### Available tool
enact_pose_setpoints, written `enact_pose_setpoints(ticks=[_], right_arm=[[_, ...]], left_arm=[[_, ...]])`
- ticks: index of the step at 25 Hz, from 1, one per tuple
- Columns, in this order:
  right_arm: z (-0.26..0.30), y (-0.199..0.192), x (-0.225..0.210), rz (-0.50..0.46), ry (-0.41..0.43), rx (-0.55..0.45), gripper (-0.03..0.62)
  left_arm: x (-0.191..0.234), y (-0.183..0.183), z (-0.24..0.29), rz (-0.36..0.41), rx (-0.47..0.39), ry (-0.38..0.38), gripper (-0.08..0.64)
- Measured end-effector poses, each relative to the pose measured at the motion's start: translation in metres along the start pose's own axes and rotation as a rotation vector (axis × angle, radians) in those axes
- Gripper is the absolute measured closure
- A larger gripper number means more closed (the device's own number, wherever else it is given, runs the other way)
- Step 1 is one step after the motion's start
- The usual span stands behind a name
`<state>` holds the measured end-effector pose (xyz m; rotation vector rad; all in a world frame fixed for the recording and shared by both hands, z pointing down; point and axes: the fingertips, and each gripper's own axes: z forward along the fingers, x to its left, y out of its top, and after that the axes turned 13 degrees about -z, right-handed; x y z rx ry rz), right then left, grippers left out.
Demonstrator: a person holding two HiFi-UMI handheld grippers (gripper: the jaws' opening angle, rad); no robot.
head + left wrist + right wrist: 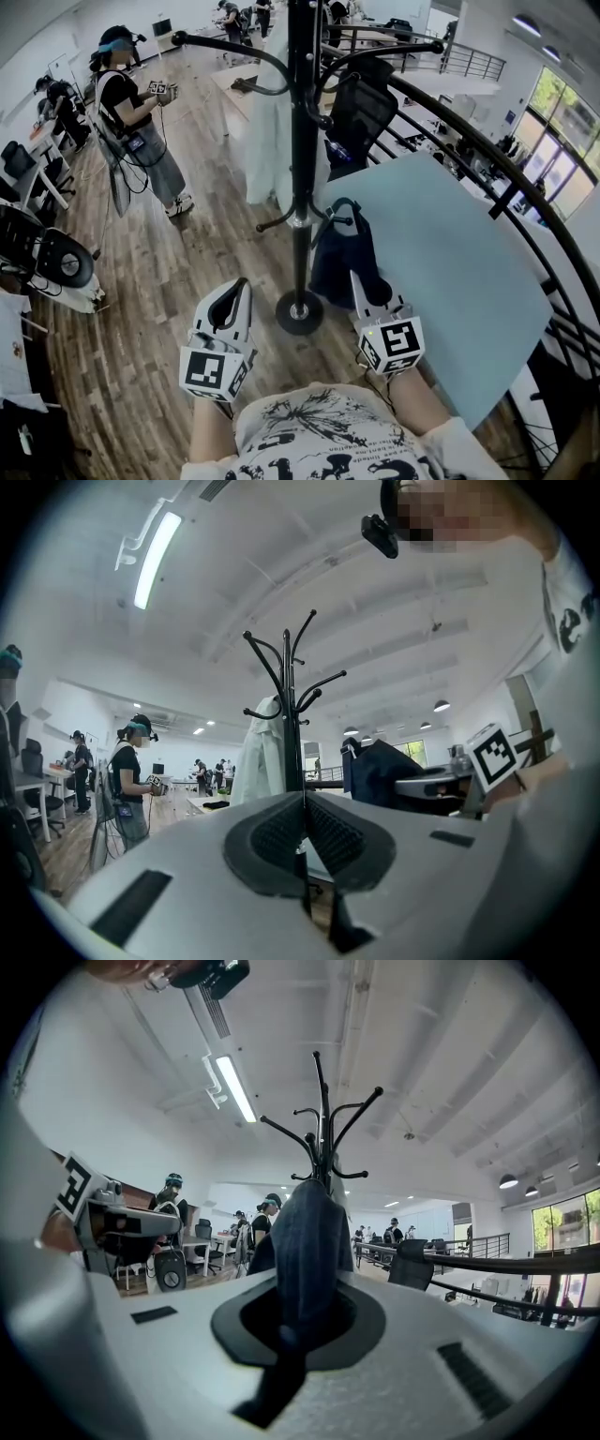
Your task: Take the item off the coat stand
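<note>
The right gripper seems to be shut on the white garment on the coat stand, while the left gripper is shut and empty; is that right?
Not quite. The right gripper is shut on the dark garment, not the white garment, as the right gripper view shows; the left gripper is indeed shut and empty.

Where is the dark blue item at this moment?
In the head view the dark blue item hangs just right of the pole, from a low hook, with the right gripper shut on its lower part.
</note>
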<state>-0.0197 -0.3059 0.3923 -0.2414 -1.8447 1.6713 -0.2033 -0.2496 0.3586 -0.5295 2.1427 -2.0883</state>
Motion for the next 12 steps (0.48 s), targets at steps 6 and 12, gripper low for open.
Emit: enact_pose_setpoints(ticks=[6,12], right_arm=[[0.0001,-0.0028,0.0010,0.012,0.003,-0.003,0.591],[-0.0029,-0.0014,-0.0015,0.012,-0.004,0.009,0.591]], left_arm=[[0.0008,-0.0024,0.0021,0.005,0.005,0.000,0.555],[0.0004,-0.0058,0.0017,-0.024,0.015,-0.023,0.555]])
